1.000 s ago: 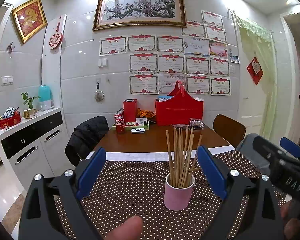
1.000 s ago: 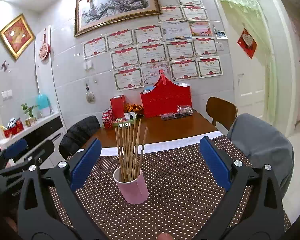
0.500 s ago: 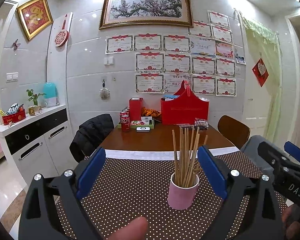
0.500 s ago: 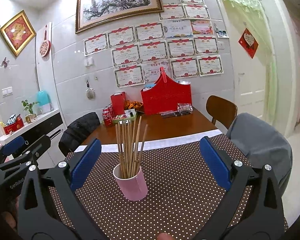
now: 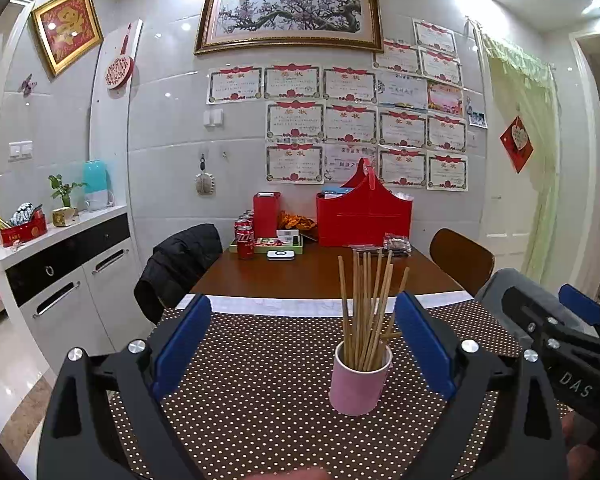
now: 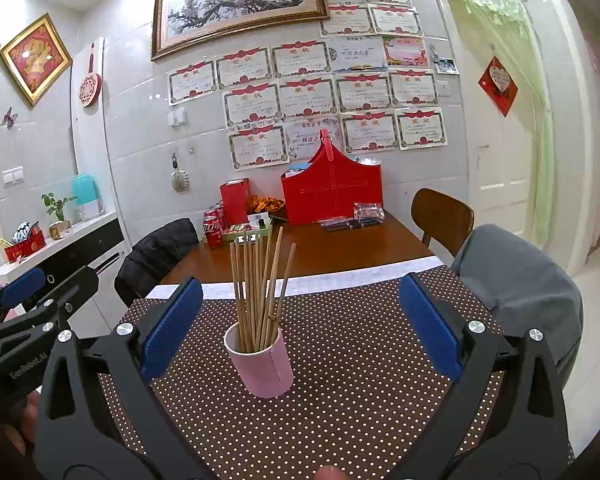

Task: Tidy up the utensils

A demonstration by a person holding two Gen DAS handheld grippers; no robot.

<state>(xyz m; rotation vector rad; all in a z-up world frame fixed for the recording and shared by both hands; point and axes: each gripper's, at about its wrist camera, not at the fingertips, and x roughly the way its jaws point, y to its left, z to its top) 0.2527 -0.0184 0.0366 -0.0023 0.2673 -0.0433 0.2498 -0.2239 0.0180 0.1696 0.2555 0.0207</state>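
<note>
The pink cup (image 5: 360,378) of chopsticks (image 5: 366,304) stands just ahead of both tools on the dotted tabletop (image 5: 260,380), the sticks' long axes pointing up and fanning slightly. It sits toward the right pad of the left tool (image 5: 300,344) and toward the left pad of the right tool (image 6: 300,320), between the two, and neither looks clearly nearer. Both tools are spread wide and hold nothing. The sticks are thin, pale wood, loosely bunched, one short piece lying crosswise near the rim.
</note>
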